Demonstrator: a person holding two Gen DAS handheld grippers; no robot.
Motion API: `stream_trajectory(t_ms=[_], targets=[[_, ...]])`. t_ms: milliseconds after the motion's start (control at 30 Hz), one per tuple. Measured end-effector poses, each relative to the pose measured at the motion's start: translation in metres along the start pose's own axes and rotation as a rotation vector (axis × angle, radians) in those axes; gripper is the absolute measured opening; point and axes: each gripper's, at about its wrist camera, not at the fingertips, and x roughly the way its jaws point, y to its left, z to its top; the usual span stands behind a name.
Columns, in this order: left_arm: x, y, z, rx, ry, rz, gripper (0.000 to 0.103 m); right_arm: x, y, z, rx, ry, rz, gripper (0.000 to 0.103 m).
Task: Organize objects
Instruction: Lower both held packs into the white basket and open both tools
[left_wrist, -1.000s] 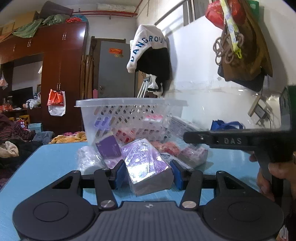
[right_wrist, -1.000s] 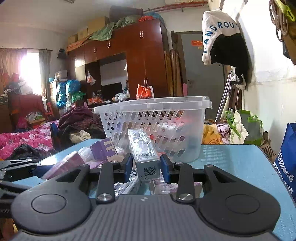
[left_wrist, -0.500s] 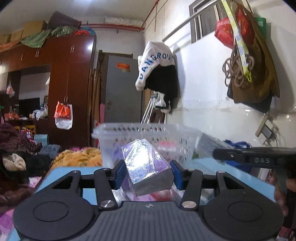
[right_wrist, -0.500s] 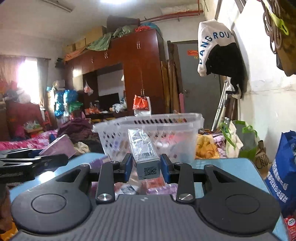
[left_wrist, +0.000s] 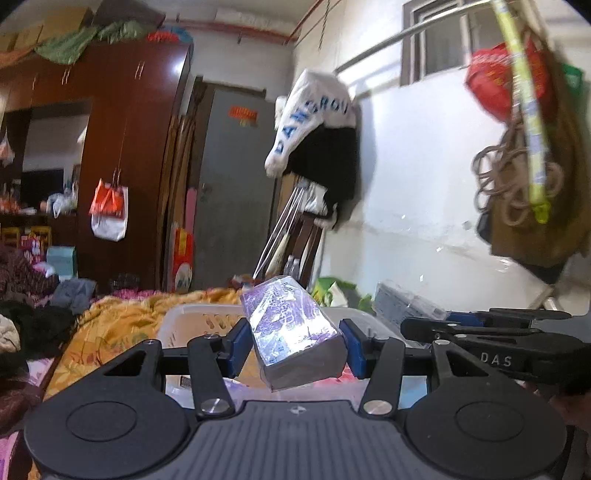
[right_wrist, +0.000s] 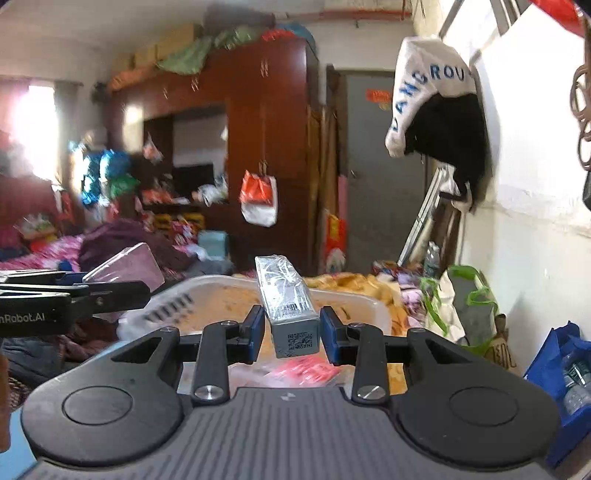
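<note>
Cluttered bedroom filling both frames; white basket sitting lower centre, ready for drops. Left gripper is clenching purple packet, right gripper clamping clear-wrapped box, both hovering above it, probably for release.

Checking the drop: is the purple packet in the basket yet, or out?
Out. The purple packet is clamped in the left gripper, held above the white basket.
</note>
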Motion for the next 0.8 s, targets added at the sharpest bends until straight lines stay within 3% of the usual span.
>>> stream_trajectory(t_ms=[233,267,300,333,400,500,600,733,800], targets=[[0.057,0.006,0.007,0.014,0.097,0.075,0.059,0.031,-0.007,0.001,0.026,0.08,0.018,0.039],[0.064,0.008,0.006,0.01,0.117,0.074,0.064,0.036,-0.006,0.0,0.013,0.097,0.028,0.045],[0.071,0.011,0.004,0.006,0.146,0.063,0.079,0.041,-0.003,-0.002,-0.006,0.126,0.039,0.053],[0.078,0.013,0.001,0.006,0.178,0.062,0.083,0.042,-0.001,-0.003,-0.021,0.133,0.027,0.055],[0.079,0.014,-0.006,0.027,0.213,0.052,0.083,0.033,0.0,-0.009,-0.055,0.096,-0.031,0.084],[0.051,0.016,-0.017,0.055,0.14,0.07,0.085,0.0,-0.006,-0.023,-0.02,0.007,-0.012,0.1],[0.007,0.023,-0.034,0.044,0.074,0.062,0.09,-0.031,-0.015,-0.05,0.037,0.007,0.011,0.103],[-0.038,0.029,-0.066,0.055,0.019,0.082,0.09,-0.044,-0.017,-0.099,0.035,0.135,0.055,0.103],[-0.05,0.036,-0.078,0.026,0.036,0.084,0.09,-0.047,-0.016,-0.116,0.046,0.17,0.06,0.103]])
